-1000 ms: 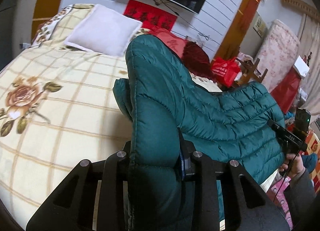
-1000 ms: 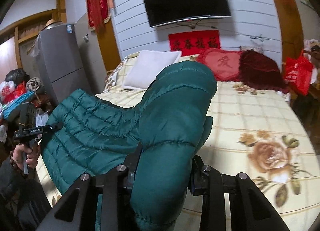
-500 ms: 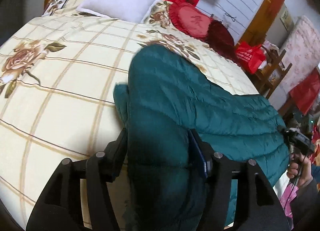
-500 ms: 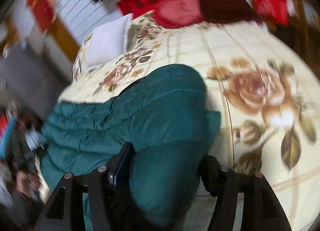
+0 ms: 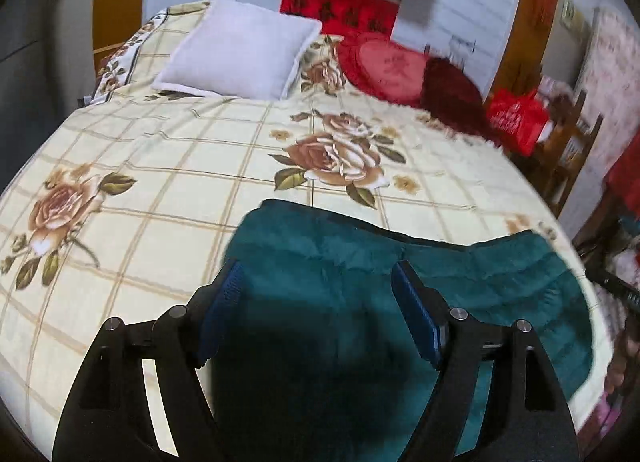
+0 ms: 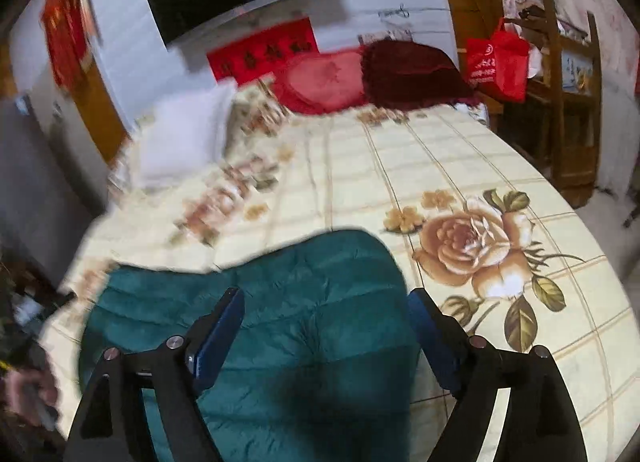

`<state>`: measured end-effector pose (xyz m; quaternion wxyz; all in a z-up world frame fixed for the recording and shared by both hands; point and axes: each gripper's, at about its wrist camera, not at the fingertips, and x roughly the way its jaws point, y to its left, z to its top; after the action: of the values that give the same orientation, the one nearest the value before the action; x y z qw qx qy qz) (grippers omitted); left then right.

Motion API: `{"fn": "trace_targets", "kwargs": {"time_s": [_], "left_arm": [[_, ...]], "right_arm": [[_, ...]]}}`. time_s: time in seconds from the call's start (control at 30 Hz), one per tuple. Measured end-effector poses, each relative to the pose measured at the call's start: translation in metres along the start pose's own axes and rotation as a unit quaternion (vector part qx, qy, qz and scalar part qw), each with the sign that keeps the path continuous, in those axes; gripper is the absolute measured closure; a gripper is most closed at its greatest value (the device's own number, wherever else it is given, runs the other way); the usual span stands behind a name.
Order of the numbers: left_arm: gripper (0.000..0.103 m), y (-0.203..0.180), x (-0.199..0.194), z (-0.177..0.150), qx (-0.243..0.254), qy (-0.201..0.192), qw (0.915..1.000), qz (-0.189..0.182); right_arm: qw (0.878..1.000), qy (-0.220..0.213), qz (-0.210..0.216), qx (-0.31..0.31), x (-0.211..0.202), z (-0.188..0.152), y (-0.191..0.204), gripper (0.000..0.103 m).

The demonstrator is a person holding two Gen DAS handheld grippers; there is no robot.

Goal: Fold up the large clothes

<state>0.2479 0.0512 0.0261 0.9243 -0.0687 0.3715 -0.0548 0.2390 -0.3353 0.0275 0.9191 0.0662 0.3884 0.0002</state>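
Observation:
A dark teal quilted puffer jacket point(image 5: 360, 262) lies flat on the near part of the bed; it also shows in the right wrist view point(image 6: 312, 294). My left gripper point(image 5: 316, 294) is open, its blue-padded jaws spread wide just above the jacket's left end. My right gripper point(image 6: 324, 322) is open as well, jaws spread over the jacket's right end. Neither holds any cloth. The jacket's near edge is hidden under the gripper bodies.
The bed has a cream checked cover with rose prints point(image 5: 160, 166). A white pillow point(image 5: 240, 50), a red cushion point(image 5: 388, 70) and a dark red cushion point(image 5: 452, 94) lie at the head. A red bag point(image 6: 496, 62) and wooden shelf point(image 6: 572, 102) stand right of the bed.
Both grippers held raised jacket ends a second ago. They lowered them onto the bed and opened, letting go. The jacket now lies flat.

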Motion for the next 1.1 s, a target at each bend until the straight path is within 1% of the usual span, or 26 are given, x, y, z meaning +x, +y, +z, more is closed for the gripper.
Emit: {"fn": "trace_targets", "kwargs": {"time_s": [0.07, 0.13, 0.17, 0.2, 0.23, 0.33, 0.4, 0.43, 0.5, 0.57, 0.6, 0.63, 0.67, 0.7, 0.77, 0.83, 0.93, 1.0, 1.07, 1.1], "left_arm": [[0.026, -0.002, 0.029, -0.003, 0.003, 0.031, 0.9991, 0.027], [0.026, 0.005, 0.052, -0.014, -0.015, 0.070, 0.9965, 0.043], [0.026, 0.008, 0.057, -0.017, -0.022, 0.077, 0.9959, 0.041], [0.026, 0.012, 0.059, -0.021, -0.028, 0.076, 0.9961, 0.037], [0.026, 0.013, 0.058, -0.021, -0.028, 0.071, 0.9965, 0.033], [0.026, 0.013, 0.043, -0.019, -0.021, 0.074, 0.9966, 0.030], [0.026, 0.007, 0.017, -0.021, -0.008, 0.057, 0.9982, 0.018], [0.026, 0.002, -0.004, -0.024, 0.004, 0.040, 0.9991, 0.012], [0.026, -0.009, -0.036, -0.032, 0.023, 0.023, 0.9995, -0.004], [0.018, -0.020, -0.065, -0.046, 0.034, 0.021, 0.9990, -0.019], [0.015, -0.027, -0.078, -0.056, 0.041, 0.025, 0.9985, -0.025], [0.005, -0.033, -0.085, -0.063, 0.048, 0.032, 0.9979, -0.028], [0.000, -0.040, -0.094, -0.077, 0.060, 0.051, 0.9964, -0.031], [0.000, -0.048, -0.100, -0.090, 0.070, 0.069, 0.9946, -0.032], [0.000, -0.061, -0.115, -0.117, 0.086, 0.078, 0.9927, -0.034], [0.000, -0.076, -0.134, -0.146, 0.110, 0.077, 0.9904, -0.030], [0.000, -0.097, -0.162, -0.182, 0.134, 0.069, 0.9883, -0.024], [0.000, -0.106, -0.177, -0.197, 0.140, 0.062, 0.9881, -0.014], [0.000, -0.113, -0.190, -0.207, 0.145, 0.057, 0.9878, 0.010], [0.000, -0.116, -0.197, -0.209, 0.144, 0.053, 0.9877, 0.032]], "right_arm": [[0.999, 0.025, -0.025, -0.009, 0.023, -0.006, 0.007, 0.022], [0.997, 0.052, -0.048, -0.020, 0.046, -0.016, 0.009, 0.021], [0.996, 0.068, -0.059, -0.026, 0.059, -0.021, 0.008, 0.015], [0.995, 0.077, -0.062, -0.027, 0.066, -0.024, 0.005, 0.011], [0.995, 0.080, -0.058, -0.024, 0.068, -0.025, 0.003, 0.011], [0.996, 0.079, -0.036, -0.011, 0.056, -0.021, -0.003, 0.011], [0.998, 0.062, -0.014, -0.008, 0.033, -0.018, -0.005, 0.011], [0.999, 0.052, -0.007, -0.007, 0.020, -0.018, -0.003, 0.011], [0.999, 0.037, 0.004, -0.008, -0.013, -0.023, 0.001, 0.011], [1.000, 0.027, 0.006, -0.013, -0.049, -0.033, 0.006, 0.011], [1.000, 0.026, 0.004, -0.014, -0.067, -0.041, 0.007, 0.011], [1.000, 0.024, 0.003, -0.014, -0.084, -0.051, 0.009, 0.011], [1.000, 0.023, 0.005, -0.017, -0.100, -0.060, 0.011, 0.011], [0.999, 0.022, 0.008, -0.022, -0.113, -0.070, 0.012, 0.011], [0.999, 0.013, 0.007, -0.033, -0.140, -0.092, 0.017, 0.011], [0.999, 0.003, -0.006, -0.045, -0.168, -0.118, 0.025, 0.011], [0.998, -0.010, -0.024, -0.061, -0.197, -0.152, 0.035, 0.011], [0.997, -0.013, -0.026, -0.068, -0.212, -0.170, 0.041, 0.011], [0.996, -0.020, -0.034, -0.078, -0.227, -0.188, 0.047, 0.011], [0.996, -0.020, -0.035, -0.082, -0.232, -0.193, 0.049, 0.011]]}}
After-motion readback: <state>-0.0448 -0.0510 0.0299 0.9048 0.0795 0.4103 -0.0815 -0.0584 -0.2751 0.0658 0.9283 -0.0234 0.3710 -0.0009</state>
